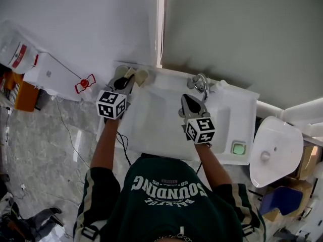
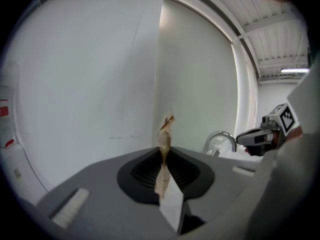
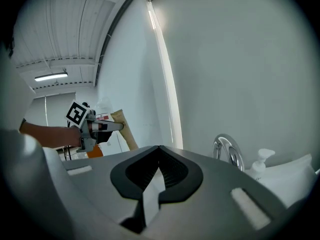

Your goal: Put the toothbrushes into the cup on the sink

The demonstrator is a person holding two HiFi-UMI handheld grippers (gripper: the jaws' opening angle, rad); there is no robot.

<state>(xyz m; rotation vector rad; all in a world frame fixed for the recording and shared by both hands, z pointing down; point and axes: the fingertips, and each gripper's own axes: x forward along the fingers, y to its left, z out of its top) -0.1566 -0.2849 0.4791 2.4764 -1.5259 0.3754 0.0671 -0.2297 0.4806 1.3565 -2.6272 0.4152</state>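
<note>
Plain white wall (image 1: 227,29) was seen behind, with the sink (image 1: 237,110) below it. Task was judged barely started tbh. The left gripper (image 1: 127,80) was pinched down narrow on one toothbrush (image 2: 165,134), held upright over the sink's back left corner. The right gripper (image 1: 187,99) was seen closed and empty by the tap (image 1: 200,82). No cup could be picked out for sure, so nothing was counted as dropped in yet.

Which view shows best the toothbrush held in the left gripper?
The right gripper view: the toothbrush is seen side-on, crosswise in the left gripper. The left gripper view shows it only foreshortened between the jaws; the head view shows small beige ends.
</note>
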